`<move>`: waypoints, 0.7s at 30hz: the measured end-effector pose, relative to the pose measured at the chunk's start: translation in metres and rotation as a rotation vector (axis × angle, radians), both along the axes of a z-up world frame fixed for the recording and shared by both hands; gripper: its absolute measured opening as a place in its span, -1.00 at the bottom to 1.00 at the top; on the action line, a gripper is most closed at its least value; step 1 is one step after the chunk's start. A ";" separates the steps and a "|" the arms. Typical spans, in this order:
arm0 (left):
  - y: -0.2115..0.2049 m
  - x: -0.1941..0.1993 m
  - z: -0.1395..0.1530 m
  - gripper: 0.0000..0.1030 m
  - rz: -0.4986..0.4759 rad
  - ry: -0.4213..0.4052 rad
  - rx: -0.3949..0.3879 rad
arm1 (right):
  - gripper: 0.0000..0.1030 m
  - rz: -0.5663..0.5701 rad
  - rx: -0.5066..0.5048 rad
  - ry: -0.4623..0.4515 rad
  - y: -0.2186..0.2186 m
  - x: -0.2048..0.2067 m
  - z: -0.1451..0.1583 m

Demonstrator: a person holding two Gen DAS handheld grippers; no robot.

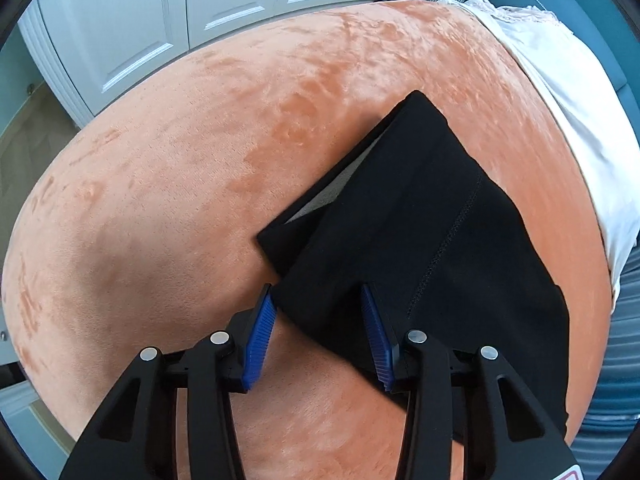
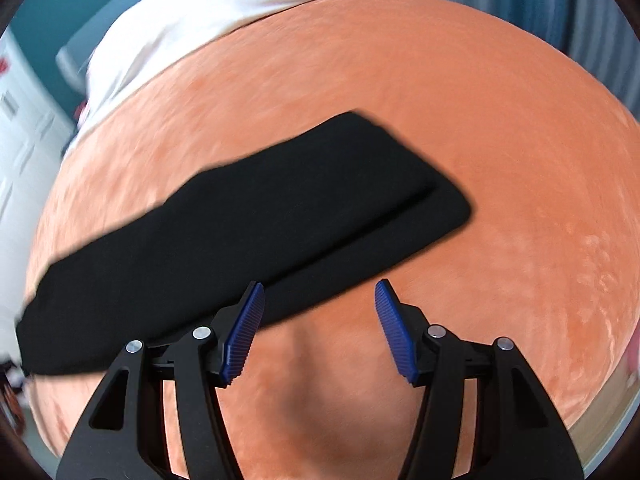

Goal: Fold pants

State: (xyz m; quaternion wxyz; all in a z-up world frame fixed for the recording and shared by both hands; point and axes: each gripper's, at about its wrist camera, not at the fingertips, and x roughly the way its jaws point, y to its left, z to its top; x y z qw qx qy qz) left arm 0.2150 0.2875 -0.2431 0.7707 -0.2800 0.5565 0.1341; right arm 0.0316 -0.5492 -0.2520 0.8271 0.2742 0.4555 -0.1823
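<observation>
Left wrist view: the black pants (image 1: 420,216) lie on the bed's orange plush blanket (image 1: 180,200), already doubled over, with a lower layer showing along the left edge and a stitched seam running down the top layer. The left gripper (image 1: 318,312) points steeply down at the near corner of the bundle. Its blue pads (image 1: 260,336) stand apart, and the fabric corner sits between them, but neither pad presses on it, so nothing is pinched. That position looks chosen so the corner can be caught for a further fold. White bedding (image 1: 560,92) lies along the far edge of the blanket, well apart from the pants, and white cabinet doors (image 1: 140,32) stand behind the bed.

Right wrist view: the picture is blurred. The pants (image 2: 248,216) stretch as a long flat band across the blanket (image 2: 460,100), one layer stacked on another, which suggests the legs were laid together. The right gripper (image 2: 318,300) hovers at the band's near edge, jaws spread and empty; its left pad (image 2: 244,332) overlaps the cloth in the picture, and whether it touches I cannot tell. It seems set to take this edge.
</observation>
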 end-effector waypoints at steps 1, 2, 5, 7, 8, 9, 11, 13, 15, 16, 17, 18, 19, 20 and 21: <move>-0.001 -0.001 0.000 -0.21 0.000 0.002 0.000 | 0.09 -0.024 0.016 0.001 -0.011 0.001 -0.002; 0.000 -0.002 0.000 -0.12 0.003 0.003 -0.005 | 0.09 -0.039 0.027 0.007 -0.021 0.003 -0.005; -0.002 -0.003 -0.001 0.10 0.012 0.010 -0.031 | 0.10 -0.066 0.040 -0.006 -0.040 0.014 -0.008; -0.006 -0.004 0.001 0.17 0.012 0.006 -0.017 | 0.10 -0.078 0.065 0.000 -0.049 0.025 -0.014; -0.009 -0.004 0.001 0.17 0.005 0.007 -0.008 | 0.09 -0.072 0.067 0.007 -0.053 0.033 -0.018; -0.011 -0.003 0.001 0.17 0.001 0.006 0.002 | 0.09 -0.072 0.052 0.022 -0.054 0.041 -0.022; -0.014 0.000 0.000 0.17 0.008 0.013 0.018 | 0.10 -0.078 0.046 0.045 -0.057 0.051 -0.030; -0.015 0.002 -0.002 0.17 0.021 0.021 0.019 | -0.32 -0.068 0.016 0.036 -0.054 0.057 -0.029; -0.017 0.004 0.000 0.16 0.032 0.023 0.051 | -0.81 -0.042 0.030 -0.007 -0.049 0.058 -0.020; -0.019 0.006 0.004 0.16 0.028 0.014 0.085 | -0.82 -0.022 -0.018 -0.048 -0.042 0.055 -0.003; -0.022 0.007 0.007 0.16 0.019 0.007 0.105 | -0.83 -0.014 -0.049 -0.075 -0.039 0.050 0.009; -0.025 0.008 0.011 0.16 0.010 0.001 0.127 | -0.83 -0.017 -0.076 -0.103 -0.039 0.042 0.022; -0.028 0.009 0.014 0.16 -0.004 -0.004 0.148 | -0.84 -0.022 -0.094 -0.112 -0.041 0.036 0.028; -0.031 0.009 0.014 0.17 -0.014 -0.004 0.162 | -0.84 -0.026 -0.110 -0.109 -0.045 0.032 0.029; -0.033 0.010 0.013 0.17 -0.022 0.001 0.175 | -0.84 -0.038 -0.112 -0.090 -0.051 0.027 0.024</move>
